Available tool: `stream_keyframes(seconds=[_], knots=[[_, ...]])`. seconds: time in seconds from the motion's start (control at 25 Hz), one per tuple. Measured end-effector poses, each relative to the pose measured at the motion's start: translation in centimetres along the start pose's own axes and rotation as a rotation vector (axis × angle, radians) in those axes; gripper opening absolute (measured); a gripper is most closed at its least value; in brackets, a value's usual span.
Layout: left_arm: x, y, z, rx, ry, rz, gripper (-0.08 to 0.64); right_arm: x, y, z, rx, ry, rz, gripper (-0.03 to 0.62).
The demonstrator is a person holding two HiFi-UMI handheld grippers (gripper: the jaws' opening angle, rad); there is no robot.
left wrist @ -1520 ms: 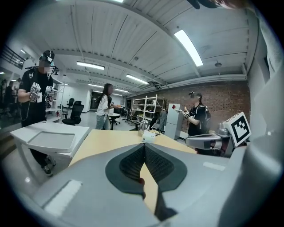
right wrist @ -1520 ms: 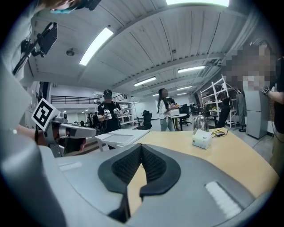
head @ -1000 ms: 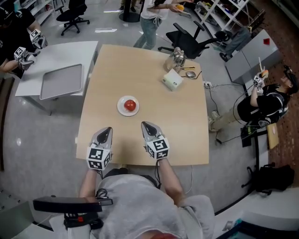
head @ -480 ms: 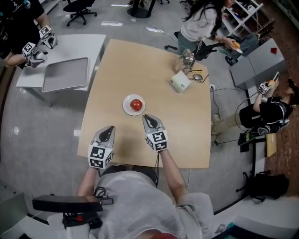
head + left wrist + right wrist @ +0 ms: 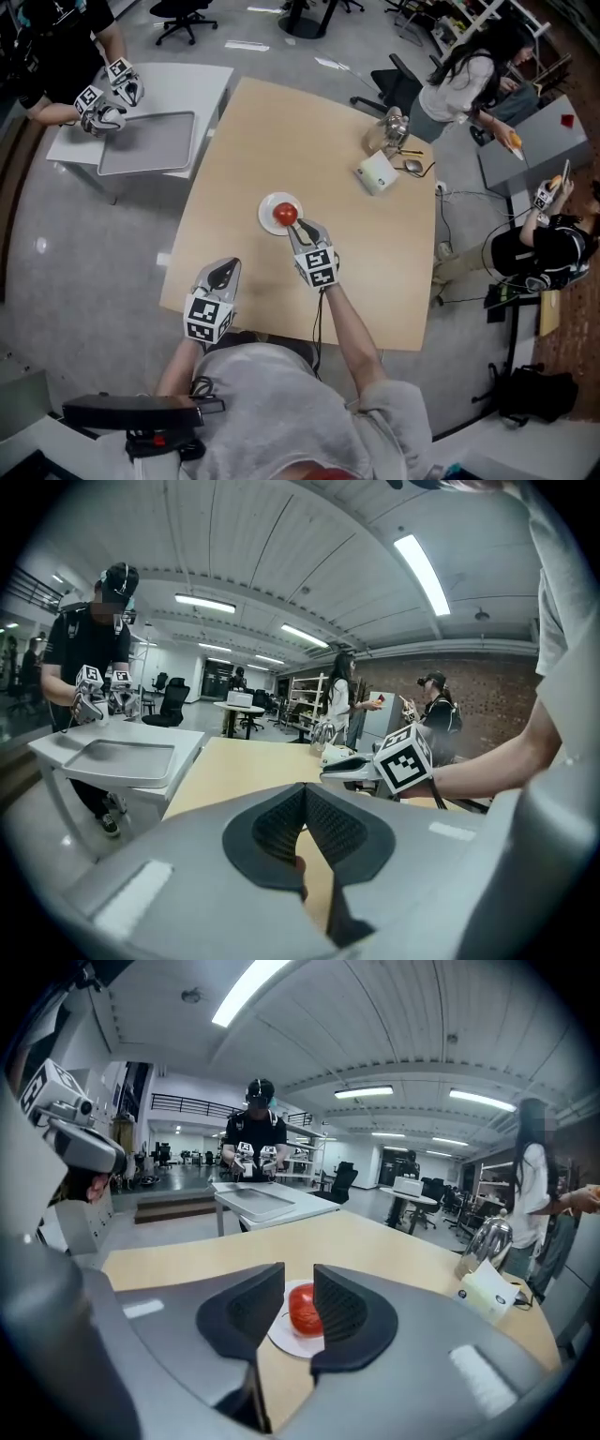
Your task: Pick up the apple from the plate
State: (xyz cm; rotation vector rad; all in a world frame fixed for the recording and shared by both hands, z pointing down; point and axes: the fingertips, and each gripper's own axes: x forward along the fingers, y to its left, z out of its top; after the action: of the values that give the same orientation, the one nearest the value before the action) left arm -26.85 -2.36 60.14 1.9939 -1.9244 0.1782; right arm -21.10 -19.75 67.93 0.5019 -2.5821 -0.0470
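Apple (image 5: pixel 302 1312) partly behind the jaws

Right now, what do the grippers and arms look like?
The left gripper and right gripper: pale grey shells, dark ribbed pads, a cube of black-and-white square markers. Grey short-sleeved top, forearms bare. The right's jaws have just been opening, apple showing between them, ungripped.

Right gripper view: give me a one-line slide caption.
Right gripper, jaws just opening, faces the red apple on its white plate; nothing between them yet.
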Motion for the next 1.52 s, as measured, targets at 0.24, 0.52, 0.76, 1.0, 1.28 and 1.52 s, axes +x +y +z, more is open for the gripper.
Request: stream_keyframes(seconds=[0.24, 0.52, 0.76, 1.0, 1.28, 1.52], knots=[[0.3, 0.3, -0.4, -0.010, 0.007, 0.036, 0.020, 3.6, -0.8, -1.8, -0.028, 0.075, 0.040, 0.146], [0.0, 0.9, -0.6, -0.037, 0.013, 0.097, 0.020, 6.0, -1.2, -3.8, -0.072, 0.150, 0.088, 0.233], [-0.5, 1.7, -1.3, -0.059, 0.026, 0.150, 0.020, 7.5, -1.3, -5.2, -0.102, 0.206, 0.105, 0.273], [-0.9, 2.0, -2.0, -0.089, 0.037, 0.199, 0.020, 8.6, -1.3, -6.3, -0.104, 0.229, 0.123, 0.306], [-0.8, 1.9, -2.1, -0.103, 0.043, 0.218, 0.020, 9.4, -1.9, -6.7, -0.108, 0.244, 0.130, 0.327], [-0.4, 1.6, -2.6, -0.114, 0.052, 0.227, 0.020, 9.9, -2.2, -7.6, -0.124, 0.269, 0.143, 0.337]])
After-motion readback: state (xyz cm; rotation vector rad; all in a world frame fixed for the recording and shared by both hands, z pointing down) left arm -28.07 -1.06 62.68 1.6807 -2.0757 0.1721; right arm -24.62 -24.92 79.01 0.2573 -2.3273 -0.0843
